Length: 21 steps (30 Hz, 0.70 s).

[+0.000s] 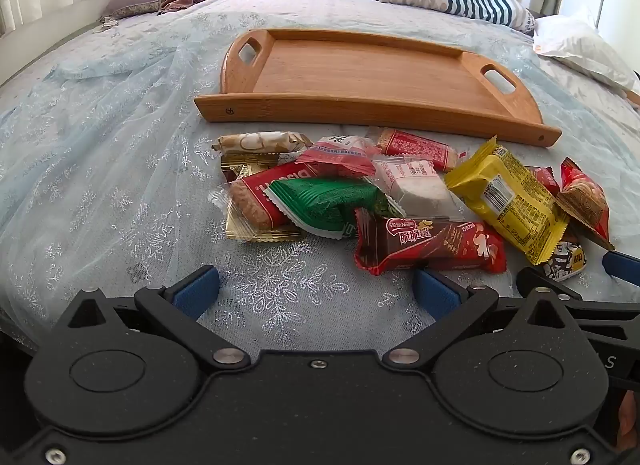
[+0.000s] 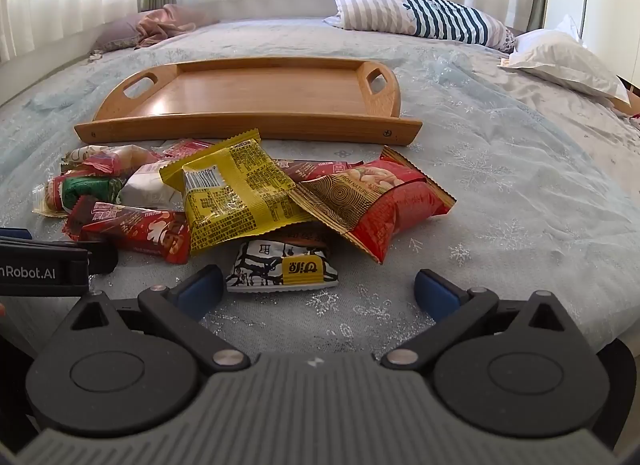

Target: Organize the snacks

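The wooden tray [image 1: 360, 73] on the bed [image 1: 100, 185] has nothing in it. The snacks [image 1: 400, 193] lie in a pile just in front of it. The left hand-held gripper [image 1: 316, 289] and right hand-held gripper [image 2: 318, 287] both gape wide, holding nothing.

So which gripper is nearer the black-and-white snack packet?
Right. The right gripper is open with the black-and-white packet lying just ahead between its fingers. The left gripper, also open, sits off to the packet's left, facing the red wafer bar.
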Motion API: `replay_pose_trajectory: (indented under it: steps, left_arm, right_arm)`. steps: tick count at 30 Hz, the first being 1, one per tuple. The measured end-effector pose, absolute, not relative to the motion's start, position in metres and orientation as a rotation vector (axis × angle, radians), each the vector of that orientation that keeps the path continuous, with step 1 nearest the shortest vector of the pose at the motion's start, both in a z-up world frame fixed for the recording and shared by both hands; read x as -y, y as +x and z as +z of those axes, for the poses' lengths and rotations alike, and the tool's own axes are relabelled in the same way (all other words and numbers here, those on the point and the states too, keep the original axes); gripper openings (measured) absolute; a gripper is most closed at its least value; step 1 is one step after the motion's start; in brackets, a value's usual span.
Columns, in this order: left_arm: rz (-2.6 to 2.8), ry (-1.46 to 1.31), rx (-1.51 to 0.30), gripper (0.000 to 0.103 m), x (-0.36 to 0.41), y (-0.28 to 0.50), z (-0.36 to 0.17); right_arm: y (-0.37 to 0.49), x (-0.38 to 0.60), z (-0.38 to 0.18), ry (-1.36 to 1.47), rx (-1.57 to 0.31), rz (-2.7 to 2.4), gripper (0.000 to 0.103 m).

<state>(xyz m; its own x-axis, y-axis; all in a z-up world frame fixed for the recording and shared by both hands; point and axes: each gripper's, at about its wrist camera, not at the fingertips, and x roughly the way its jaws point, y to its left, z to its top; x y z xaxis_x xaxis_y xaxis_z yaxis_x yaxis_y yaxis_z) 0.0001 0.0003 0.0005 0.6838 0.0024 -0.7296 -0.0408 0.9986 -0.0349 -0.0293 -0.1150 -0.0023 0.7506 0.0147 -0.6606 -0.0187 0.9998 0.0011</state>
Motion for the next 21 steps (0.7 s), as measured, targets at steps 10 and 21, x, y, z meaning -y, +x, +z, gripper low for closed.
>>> replay_pose_trajectory:
  steps: [10, 21]
  left_arm:
    - [0.025, -0.048, -0.817, 0.103, 0.0, 0.0, 0.0003]
    - [0.026, -0.046, -0.817, 0.103, 0.0, 0.0, 0.0004]
  right_arm:
    - [-0.0291, 0.1145, -0.0027, -0.007, -0.722, 0.018, 0.103]
    - [-0.0294, 0.1142, -0.0028, -0.009, -0.721, 0.017, 0.103]
